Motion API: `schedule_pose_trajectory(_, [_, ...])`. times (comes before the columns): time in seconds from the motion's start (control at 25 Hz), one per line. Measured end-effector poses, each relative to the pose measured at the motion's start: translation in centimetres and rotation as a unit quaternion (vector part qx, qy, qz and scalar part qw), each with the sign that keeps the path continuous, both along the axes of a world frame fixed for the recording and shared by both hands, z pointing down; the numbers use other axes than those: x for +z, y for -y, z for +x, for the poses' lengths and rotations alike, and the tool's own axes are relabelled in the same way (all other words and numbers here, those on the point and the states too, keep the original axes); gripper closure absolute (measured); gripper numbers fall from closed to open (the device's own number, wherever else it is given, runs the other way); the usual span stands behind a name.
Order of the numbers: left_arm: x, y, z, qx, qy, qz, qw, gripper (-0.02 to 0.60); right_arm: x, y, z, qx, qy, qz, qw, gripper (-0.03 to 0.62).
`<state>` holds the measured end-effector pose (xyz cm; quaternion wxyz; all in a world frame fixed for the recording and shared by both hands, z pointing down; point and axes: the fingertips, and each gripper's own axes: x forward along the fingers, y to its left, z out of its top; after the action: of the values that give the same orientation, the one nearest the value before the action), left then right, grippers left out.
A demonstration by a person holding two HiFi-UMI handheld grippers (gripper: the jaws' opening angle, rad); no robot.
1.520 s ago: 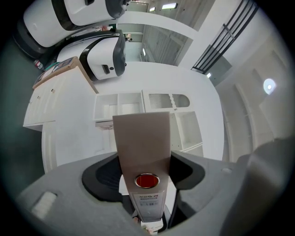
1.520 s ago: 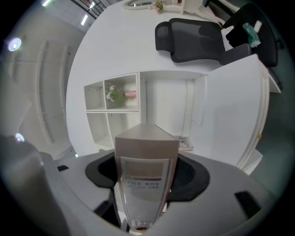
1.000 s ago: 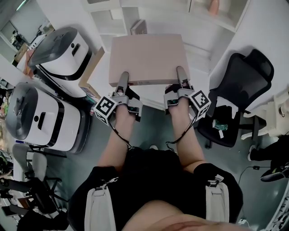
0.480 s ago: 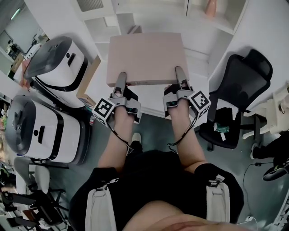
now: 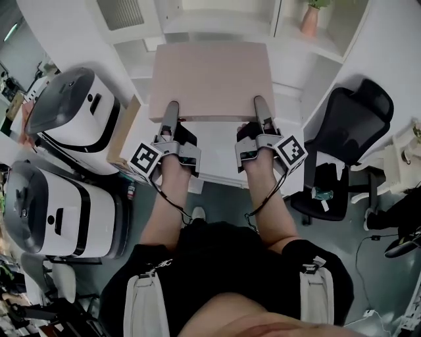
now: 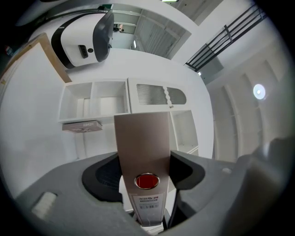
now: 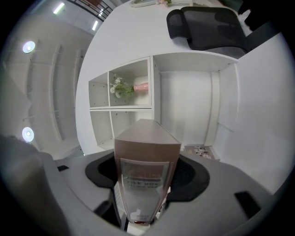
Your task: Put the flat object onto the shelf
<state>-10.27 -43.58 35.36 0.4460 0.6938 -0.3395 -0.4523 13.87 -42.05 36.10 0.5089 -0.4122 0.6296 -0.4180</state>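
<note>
The flat box [image 5: 210, 79] is in the air just in front of the shelf [image 7: 152, 78], level, with its far edge toward the open compartments and not yet resting on any board. The left tool [image 5: 171, 115] is clamped on the box's near edge, and the right tool [image 5: 261, 108] is clamped on the same edge further along, so the load is shared.

To do this step well, I would keep both tools at one height so the box stays flat. I would line its far edge up with a compartment wide enough to take it, then slide it in straight rather than at an angle. The grip looks best kept until most of the box is carried by the shelf board.

Counted: one box, two tools, and one pink vase [image 5: 309, 20] in a compartment of the shelf. One black chair [image 5: 352, 125] stands right of the shelf. Two white machines [image 5: 75, 105] [image 5: 56, 197] and one cardboard sheet [image 5: 122, 135] stand left of it.
</note>
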Motion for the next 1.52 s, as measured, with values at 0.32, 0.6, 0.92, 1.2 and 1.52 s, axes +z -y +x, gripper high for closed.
schedule_pose_trajectory(0.32, [-2.3,5.4,-0.3,0.025,0.009,0.01,0.9996,0.288,-2.3,3.8,-0.3,0.023,-0.01,0.011,1.0,0.309])
schedule_pose_trajectory(0.6, [-5.3,10.8,0.0,0.047,0.003,0.019,0.9987,0.288,-5.2,8.4,-0.2,0.041,-0.01,0.019,0.999,0.309])
schedule_pose_trajectory(0.92, [-5.7,14.1,0.6,0.076,-0.001,0.022,0.9969,0.287,-6.3,10.2,0.1,0.067,-0.014,0.025,0.997,0.309])
schedule_pose_trajectory(1.2, [-6.3,17.3,1.2,0.097,0.006,0.004,0.9953,0.288,-7.0,13.1,0.6,0.088,-0.004,0.019,0.996,0.309])
schedule_pose_trajectory(1.52, [-6.2,20.5,1.8,0.122,0.024,0.001,0.9922,0.284,-6.5,16.3,0.8,0.095,0.005,-0.004,0.995,0.308])
